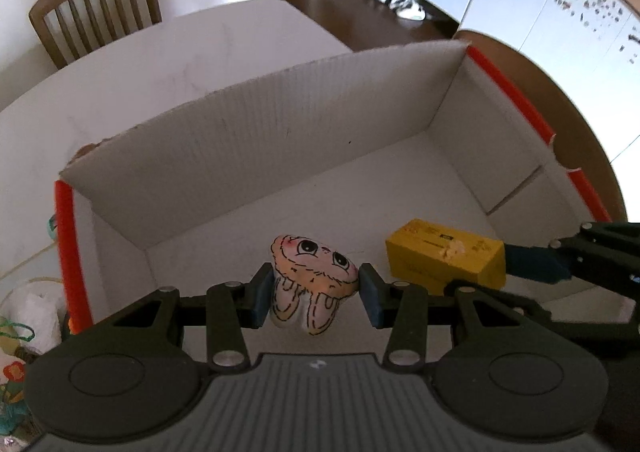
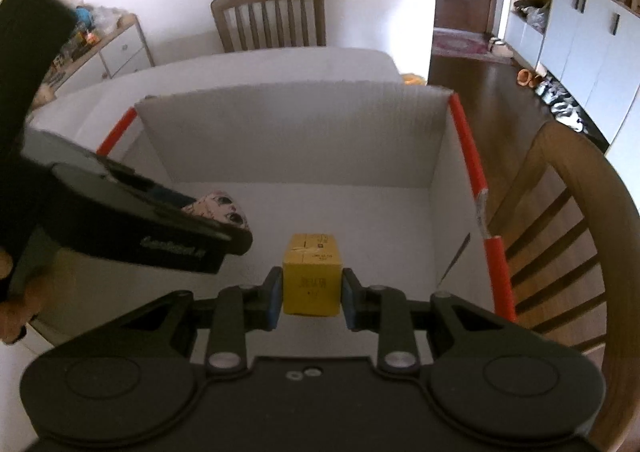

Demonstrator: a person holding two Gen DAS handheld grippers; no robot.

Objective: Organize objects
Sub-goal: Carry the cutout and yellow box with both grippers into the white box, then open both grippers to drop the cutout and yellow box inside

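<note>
My left gripper is shut on a white and pink bunny-face toy and holds it over the floor of an open white cardboard box. My right gripper is shut on a small yellow carton over the same box. In the left wrist view the yellow carton sits to the right of the toy with the right gripper's fingertips on it. In the right wrist view the left gripper's body hides most of the toy.
The box has orange-red edge strips and stands on a white table. Wooden chairs stand behind the table and close at the right. Bags and clutter lie left of the box.
</note>
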